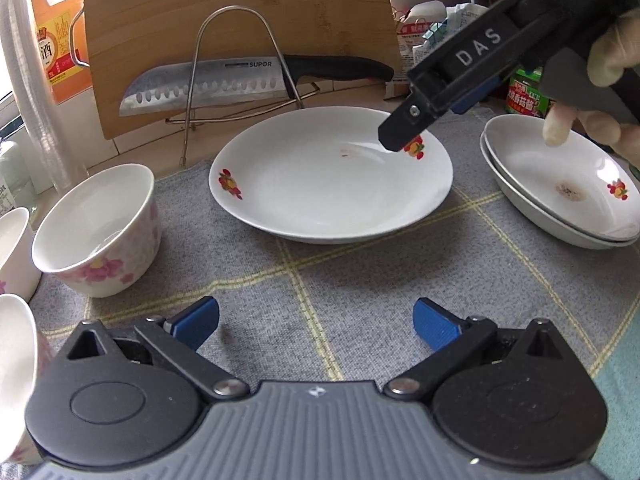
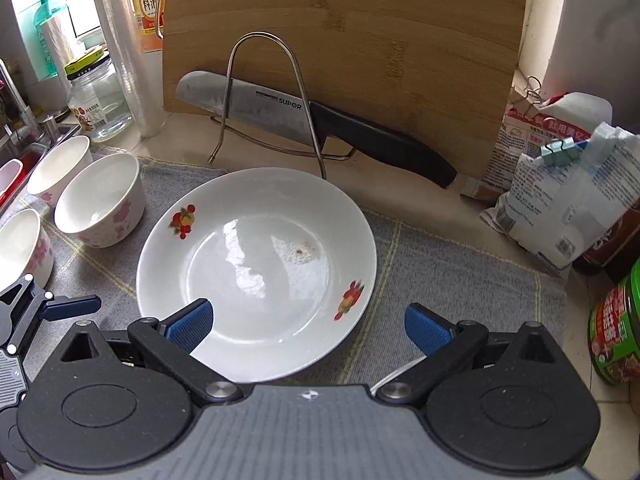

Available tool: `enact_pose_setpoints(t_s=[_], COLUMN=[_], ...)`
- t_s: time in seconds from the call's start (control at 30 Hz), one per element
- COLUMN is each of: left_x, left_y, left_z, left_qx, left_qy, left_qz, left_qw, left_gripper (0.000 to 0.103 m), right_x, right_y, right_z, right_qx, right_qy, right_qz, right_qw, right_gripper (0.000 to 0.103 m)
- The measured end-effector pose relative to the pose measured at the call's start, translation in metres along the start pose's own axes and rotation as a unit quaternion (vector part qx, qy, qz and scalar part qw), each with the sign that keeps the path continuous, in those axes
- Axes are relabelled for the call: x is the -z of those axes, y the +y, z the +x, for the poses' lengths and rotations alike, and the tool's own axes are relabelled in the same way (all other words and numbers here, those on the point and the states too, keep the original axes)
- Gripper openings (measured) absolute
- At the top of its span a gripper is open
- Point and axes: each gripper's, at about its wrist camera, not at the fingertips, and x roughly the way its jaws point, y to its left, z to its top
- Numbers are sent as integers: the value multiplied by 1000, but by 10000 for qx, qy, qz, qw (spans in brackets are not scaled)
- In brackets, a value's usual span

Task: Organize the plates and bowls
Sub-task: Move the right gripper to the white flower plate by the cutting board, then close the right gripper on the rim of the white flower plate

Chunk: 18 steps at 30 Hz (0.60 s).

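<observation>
A white plate (image 1: 332, 176) with red fruit prints lies on the grey checked cloth (image 1: 380, 280), by itself in the middle. Two more such plates (image 1: 532, 164) sit stacked at the right. A flowered bowl (image 1: 96, 232) stands at the left, with two other bowls (image 1: 12, 248) at the frame edge. My left gripper (image 1: 316, 320) is open and low over bare cloth, short of the plate. A hand holds my right gripper (image 1: 424, 120) over the plate's far right rim. In the right wrist view that gripper (image 2: 310, 320) is open above the near rim of the plate (image 2: 256, 272), holding nothing.
Behind the plate a kitchen knife (image 2: 320, 120) rests in a wire rack (image 2: 264, 92) against a bamboo cutting board (image 2: 344, 32). Three bowls (image 2: 100, 200) cluster left, near a glass jar (image 2: 100, 100). Food bags (image 2: 560, 200) and a green can (image 2: 616, 324) crowd the right.
</observation>
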Motion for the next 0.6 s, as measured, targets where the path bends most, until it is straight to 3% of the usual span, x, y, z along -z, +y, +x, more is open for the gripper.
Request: enact_pose_setpoints(t_s=[0.27, 0.6], left_x=[-6, -6], left_y=[3, 3], left_z=[10, 10], left_qx=[106, 131], left_qy=[47, -20], left_qz=[-319, -362], left_qw=[9994, 9993], left_gripper=[103, 103], right_x=[-23, -44], right_y=[-11, -11], right_z=[48, 86], right_qx=[-185, -429], right_qy=[584, 929], right_qz=[-476, -713], right_qw=[9970, 9922], right_gripper=[103, 103])
